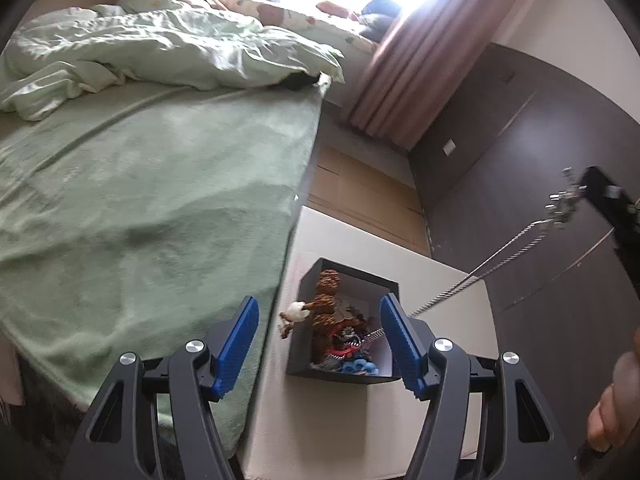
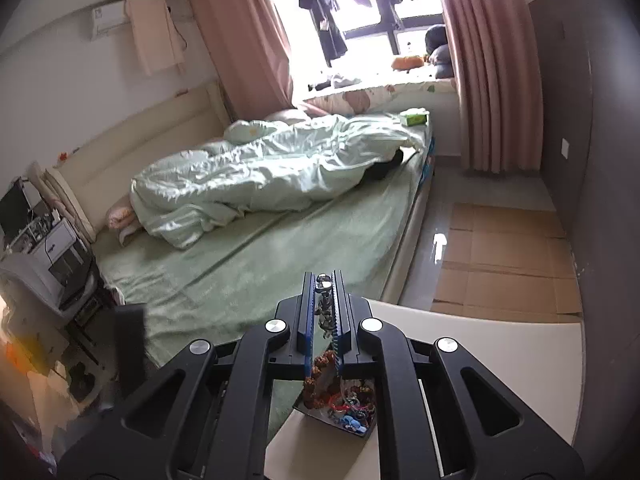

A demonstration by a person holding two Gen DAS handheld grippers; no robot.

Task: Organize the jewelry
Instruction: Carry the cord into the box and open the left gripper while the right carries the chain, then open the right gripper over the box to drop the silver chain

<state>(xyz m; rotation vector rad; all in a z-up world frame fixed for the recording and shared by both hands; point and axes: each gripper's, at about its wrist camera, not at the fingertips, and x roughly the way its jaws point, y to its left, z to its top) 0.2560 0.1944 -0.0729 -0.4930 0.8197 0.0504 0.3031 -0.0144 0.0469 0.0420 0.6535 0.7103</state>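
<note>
Two claws work over a pale worktop (image 1: 400, 432) beside the bed (image 1: 160, 184). Left claw (image 1: 320, 340) tilts down, released, jaws wide above a dark box (image 1: 308, 280) heaped with beads and bracelets. Right claw (image 2: 325, 300), raised at far right, is clenched on a silver chain (image 1: 472, 272) stretching taut from the box.

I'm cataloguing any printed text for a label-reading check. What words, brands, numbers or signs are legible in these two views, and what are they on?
None can be read.
Green box on the bed by the window: any print is too small and blurred.
Wall unit high on the left wall: no legible marking.
Dark jewelry box on the white table: no lettering visible.
Left gripper and right gripper: no legible markings.
</note>
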